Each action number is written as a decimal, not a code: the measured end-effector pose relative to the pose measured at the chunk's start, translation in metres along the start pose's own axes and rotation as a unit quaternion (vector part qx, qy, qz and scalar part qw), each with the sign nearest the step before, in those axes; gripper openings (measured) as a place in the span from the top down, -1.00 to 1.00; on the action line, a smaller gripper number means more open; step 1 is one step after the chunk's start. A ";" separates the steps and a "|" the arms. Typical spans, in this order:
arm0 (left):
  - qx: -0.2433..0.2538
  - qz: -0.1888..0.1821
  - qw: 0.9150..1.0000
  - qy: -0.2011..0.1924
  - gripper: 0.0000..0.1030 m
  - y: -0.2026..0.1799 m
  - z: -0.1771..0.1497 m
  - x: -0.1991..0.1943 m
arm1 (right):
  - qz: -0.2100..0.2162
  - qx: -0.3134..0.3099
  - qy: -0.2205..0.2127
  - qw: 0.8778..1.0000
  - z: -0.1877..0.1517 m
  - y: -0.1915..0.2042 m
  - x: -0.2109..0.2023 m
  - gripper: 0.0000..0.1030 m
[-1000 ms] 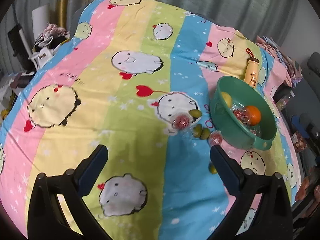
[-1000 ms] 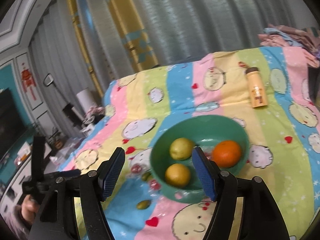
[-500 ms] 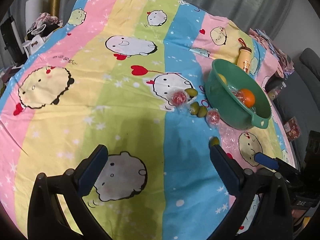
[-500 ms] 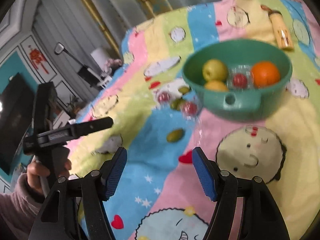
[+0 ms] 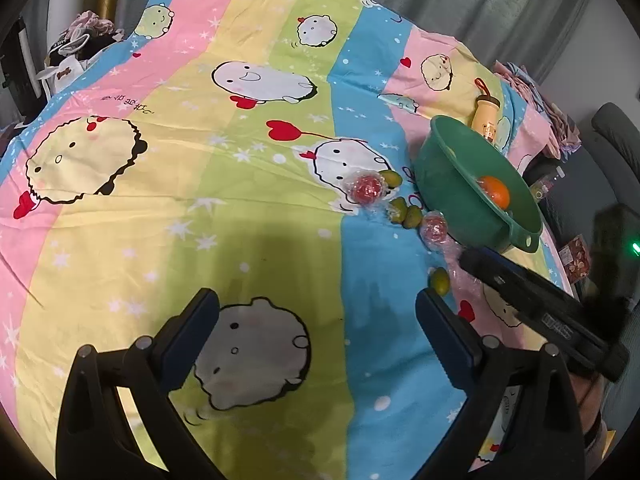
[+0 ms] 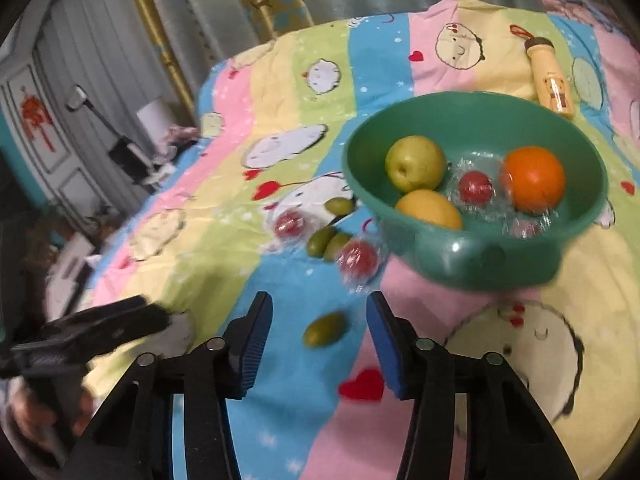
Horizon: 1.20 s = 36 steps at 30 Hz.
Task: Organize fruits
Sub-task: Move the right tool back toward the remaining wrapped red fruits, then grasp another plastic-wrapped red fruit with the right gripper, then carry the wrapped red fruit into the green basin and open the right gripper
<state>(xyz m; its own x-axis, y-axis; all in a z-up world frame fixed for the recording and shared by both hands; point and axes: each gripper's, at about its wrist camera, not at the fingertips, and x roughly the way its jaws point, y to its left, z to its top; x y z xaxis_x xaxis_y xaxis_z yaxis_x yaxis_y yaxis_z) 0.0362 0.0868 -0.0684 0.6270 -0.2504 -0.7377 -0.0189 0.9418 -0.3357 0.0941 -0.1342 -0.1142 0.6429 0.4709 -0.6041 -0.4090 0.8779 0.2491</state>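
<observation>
A green bowl (image 6: 472, 256) (image 5: 444, 184) on the striped cloth holds a green apple (image 6: 416, 163), a yellow fruit (image 6: 430, 209), an orange (image 6: 534, 178) and a wrapped red fruit (image 6: 475, 187). Beside the bowl lie two wrapped red fruits (image 6: 357, 258) (image 6: 290, 225) and several small green fruits (image 6: 330, 242). One lone green fruit (image 6: 324, 329) (image 5: 439, 280) lies just ahead of my right gripper (image 6: 320, 340), which is open and empty above it. My left gripper (image 5: 316, 334) is open and empty over bare cloth, left of the fruits.
A yellow bottle (image 6: 550, 76) lies on the cloth behind the bowl. The cloth's edges drop off at left towards clutter and furniture (image 6: 128, 156). The right gripper's finger (image 5: 520, 292) shows at the right of the left wrist view.
My right gripper has come down and forward towards the lone green fruit, which now sits between its fingers' line. My left gripper has shifted slightly; the right gripper has entered its view.
</observation>
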 end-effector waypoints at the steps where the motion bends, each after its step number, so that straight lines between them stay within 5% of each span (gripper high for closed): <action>1: -0.001 -0.001 1.000 -0.001 -0.91 0.003 0.001 0.000 | -0.014 0.001 0.002 1.000 0.002 0.001 0.005 0.03; 10: 0.001 -0.016 1.000 -0.007 -0.91 0.014 0.010 0.003 | -0.078 0.003 0.024 0.997 0.012 0.002 0.045 0.27; 17: 0.017 -0.021 0.999 -0.018 -0.87 0.008 0.026 0.016 | -0.012 0.037 0.015 0.999 0.008 -0.015 0.029 0.40; 22: 0.016 -0.042 0.999 -0.015 -0.78 -0.001 0.043 0.037 | 0.042 -0.001 -0.004 0.999 -0.008 -0.005 -0.007 0.40; 36: -0.002 -0.075 0.997 0.023 -0.37 -0.032 0.074 0.095 | 0.064 0.018 -0.005 0.998 -0.022 -0.025 -0.032 0.40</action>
<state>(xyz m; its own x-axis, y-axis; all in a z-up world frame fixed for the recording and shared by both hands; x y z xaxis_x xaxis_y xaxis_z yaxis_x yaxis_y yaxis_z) 0.1538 0.0500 -0.0842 0.5858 -0.3990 -0.7054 0.0699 0.8921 -0.4464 0.0695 -0.1735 -0.1180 0.5934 0.5799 -0.5582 -0.4646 0.8131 0.3508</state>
